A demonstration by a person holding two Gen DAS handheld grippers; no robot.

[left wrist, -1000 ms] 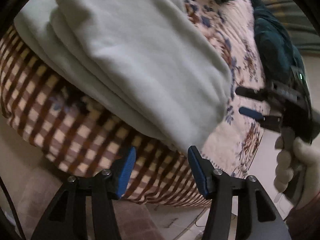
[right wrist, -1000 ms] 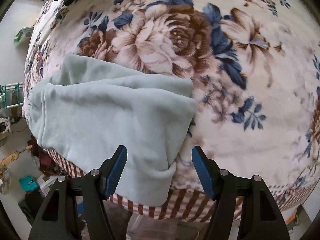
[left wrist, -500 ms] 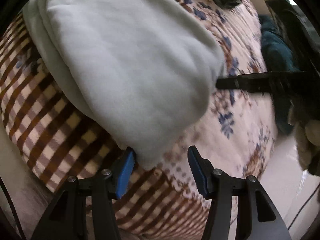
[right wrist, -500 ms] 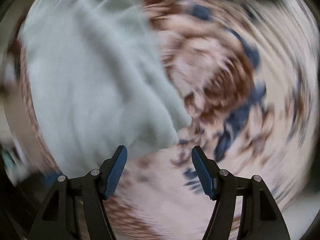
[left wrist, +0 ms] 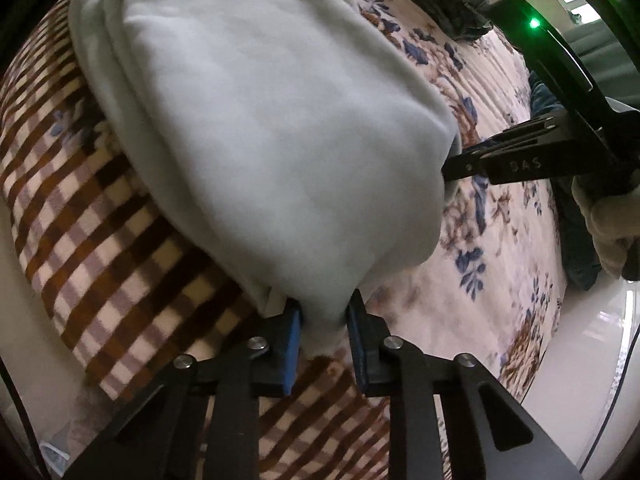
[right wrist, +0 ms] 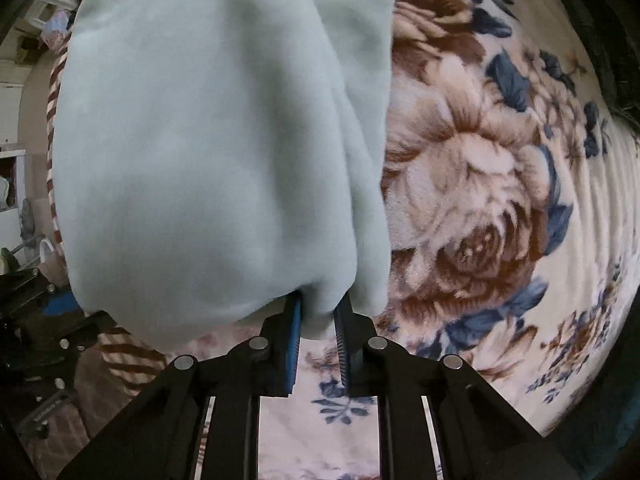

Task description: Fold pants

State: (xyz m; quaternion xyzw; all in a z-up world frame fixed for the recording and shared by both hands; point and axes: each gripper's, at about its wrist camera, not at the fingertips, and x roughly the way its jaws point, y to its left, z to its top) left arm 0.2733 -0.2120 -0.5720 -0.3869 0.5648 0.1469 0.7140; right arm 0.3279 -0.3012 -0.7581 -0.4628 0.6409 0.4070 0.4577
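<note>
At the near edge of the bed, the left gripper (left wrist: 323, 330) is seen closed on the lowest corner of the pants (left wrist: 260, 140); its jaws have just been closing, and pale green fleece is pinched between the blue pads. The right gripper (right wrist: 318, 326) is likewise clamped on a fold of the same pants, its jaws also having just closed with cloth between them.

The pants are laid, already doubled into several layers, on the floral blanket (right wrist: 480, 200), with one side overhanging the checked border (left wrist: 100, 240) at the bed edge.

Risks are judged as follows. Only the outer layers may be caught, so lower layers could be left behind when lifted. Thick fleece could slip from the pads. Blanket pile just beside the pants may be snagged. Uneven pulls would skew the fold, and the overhanging side could be dragged off the bed.
</note>
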